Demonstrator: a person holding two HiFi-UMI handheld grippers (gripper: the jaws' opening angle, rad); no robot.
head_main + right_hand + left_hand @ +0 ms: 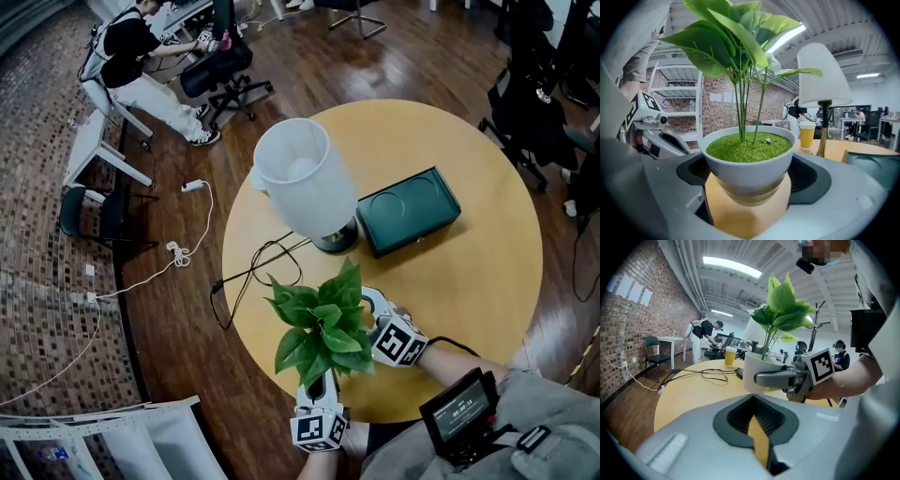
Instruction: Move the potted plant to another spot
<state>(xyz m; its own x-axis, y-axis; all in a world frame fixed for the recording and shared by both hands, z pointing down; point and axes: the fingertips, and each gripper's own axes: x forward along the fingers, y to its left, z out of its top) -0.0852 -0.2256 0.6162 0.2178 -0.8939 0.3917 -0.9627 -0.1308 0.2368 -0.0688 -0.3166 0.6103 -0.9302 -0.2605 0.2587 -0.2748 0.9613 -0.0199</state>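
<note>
Right tool (750, 199) grips the upright potted plant (747, 159), dead ahead of the clenched, empty left tool (757, 439).

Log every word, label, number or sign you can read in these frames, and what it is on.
No text can be read.
Screen on the person's chest: reddish characters, too small to read.
Marker cubes: black-and-white squares only, no letters.
Sheets on the brick wall: too small to read.
Green box: no print seen.
</note>
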